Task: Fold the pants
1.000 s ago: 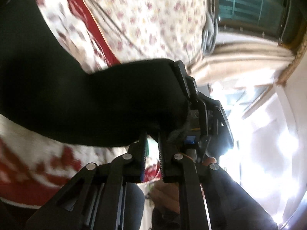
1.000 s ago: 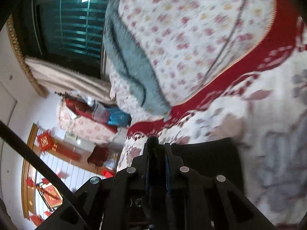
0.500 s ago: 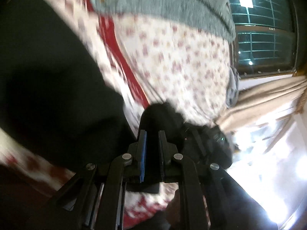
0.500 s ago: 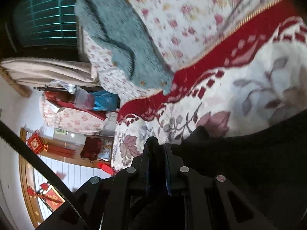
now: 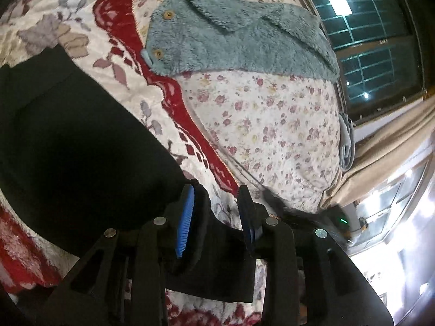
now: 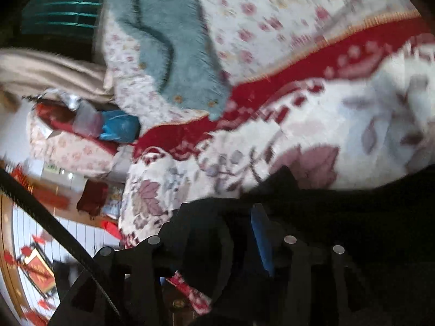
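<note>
With the black pants (image 5: 70, 146) laid on the flowered bedspread (image 5: 122, 87), both the left gripper (image 5: 214, 212) and right gripper (image 6: 231, 233) are being opened off the cloth, and should be withdrawn without dragging the fold.

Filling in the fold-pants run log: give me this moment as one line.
stage: releasing fold | left gripper: opening, black pants edge between fingers | right gripper: opening, pants cloth between | surface: floral blanket | nearby: teal fuzzy sweater
</note>
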{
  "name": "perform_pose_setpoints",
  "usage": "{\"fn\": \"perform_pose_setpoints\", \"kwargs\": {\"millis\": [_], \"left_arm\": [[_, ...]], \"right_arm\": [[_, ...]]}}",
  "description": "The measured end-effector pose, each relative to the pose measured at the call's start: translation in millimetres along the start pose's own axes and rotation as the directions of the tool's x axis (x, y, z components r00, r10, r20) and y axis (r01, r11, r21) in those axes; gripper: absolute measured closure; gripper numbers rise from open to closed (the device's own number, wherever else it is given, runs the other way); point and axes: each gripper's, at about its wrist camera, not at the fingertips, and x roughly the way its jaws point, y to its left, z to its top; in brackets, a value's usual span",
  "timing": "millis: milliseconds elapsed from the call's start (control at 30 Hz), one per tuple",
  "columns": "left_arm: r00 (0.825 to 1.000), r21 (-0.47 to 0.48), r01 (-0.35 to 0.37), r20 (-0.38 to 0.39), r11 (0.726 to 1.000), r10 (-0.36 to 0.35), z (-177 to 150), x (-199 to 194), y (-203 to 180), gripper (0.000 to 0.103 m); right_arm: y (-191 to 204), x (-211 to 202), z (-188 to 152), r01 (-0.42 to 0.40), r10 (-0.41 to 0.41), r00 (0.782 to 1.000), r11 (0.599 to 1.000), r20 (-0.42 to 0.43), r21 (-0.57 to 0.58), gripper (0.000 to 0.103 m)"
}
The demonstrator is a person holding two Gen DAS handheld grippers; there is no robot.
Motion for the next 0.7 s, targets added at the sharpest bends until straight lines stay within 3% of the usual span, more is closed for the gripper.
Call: {"fn": "perform_pose_setpoints", "kwargs": {"millis": [100, 167, 233, 300, 400, 433, 467, 500, 533, 567, 633, 700], "left_arm": [[1.0, -0.009, -0.005, -0.005, 1.0, 0.005, -1.6, 1.5, -3.0, 0.072], [0.998, 0.01, 0.056, -0.03, 0.998, -0.055, -3.0, 2.8, -9.9, 0.072], [0.975, 0.022, 0.192, -0.121, 0.981, -0.188, -8.7, 14.7, -23.9, 0.068], [0.952, 0.054, 0.236, -0.213, 0.97, -0.219, -18.0, 32.7, -42.1, 0.068], [0.97, 0.071, 0.123, -0.218, 0.99, -0.105, -23.4, 52.2, -45.0, 0.068], [0.975, 0.063, 0.077, -0.216, 0.995, -0.062, -22.9, 57.5, -40.0, 0.068], [0.974, 0.044, 0.006, -0.227, 0.999, 0.004, -22.9, 65.2, -32.4, 0.068], [0.955, 0.017, -0.083, -0.286, 0.996, 0.084, -25.8, 79.4, -20.2, 0.067], [0.937, 0.003, -0.114, -0.331, 0.993, 0.109, -29.2, 88.6, -12.7, 0.068], [0.926, -0.02, -0.131, -0.359, 0.991, 0.115, -32.0, 94.2, -6.5, 0.068], [0.934, -0.002, -0.134, -0.335, 0.991, 0.126, -31.4, 93.0, -9.1, 0.068], [0.935, 0.014, -0.144, -0.324, 0.989, 0.141, -32.5, 92.8, -9.7, 0.068]], "right_arm": [[3.1, -46.0, 3.5, 0.081, -0.071, 0.993, 0.991, 0.093, -0.103, 0.056], [-8.7, -67.5, 3.8, 0.14, -0.127, 0.986, 0.982, 0.105, -0.123, 0.055], [-26.7, -77.5, 3.1, 0.122, -0.117, 0.991, 0.988, 0.063, -0.093, 0.055], [-35.0, -78.5, 0.9, 0.098, -0.096, 0.995, 0.991, 0.029, -0.089, 0.055], [-43.2, -53.4, -9.8, -0.069, 0.054, 0.987, 0.993, -0.15, -0.093, 0.055], [-48.5, -44.3, -13.9, -0.001, -0.019, 0.986, 0.993, -0.166, -0.118, 0.055], [-60.7, -38.3, -16.3, 0.161, -0.183, 0.971, 0.976, -0.156, -0.144, 0.065], [-80.6, -35.1, -17.4, 0.262, -0.28, 0.946, 0.957, -0.166, -0.123, 0.077], [-98.6, -41.1, -16.9, 0.247, -0.255, 0.955, 0.967, -0.152, -0.067, 0.103], [-113.9, -49.1, -15.5, 0.189, -0.187, 0.972, 0.982, -0.14, 0.0, 0.103], [-127.9, -58.3, -15.5, 0.12, -0.112, 0.985, 0.991, -0.13, 0.059, 0.103], [-127.6, -62.1, -17.5, 0.108, -0.103, 0.986, 0.994, -0.13, 0.032, 0.103]]}}
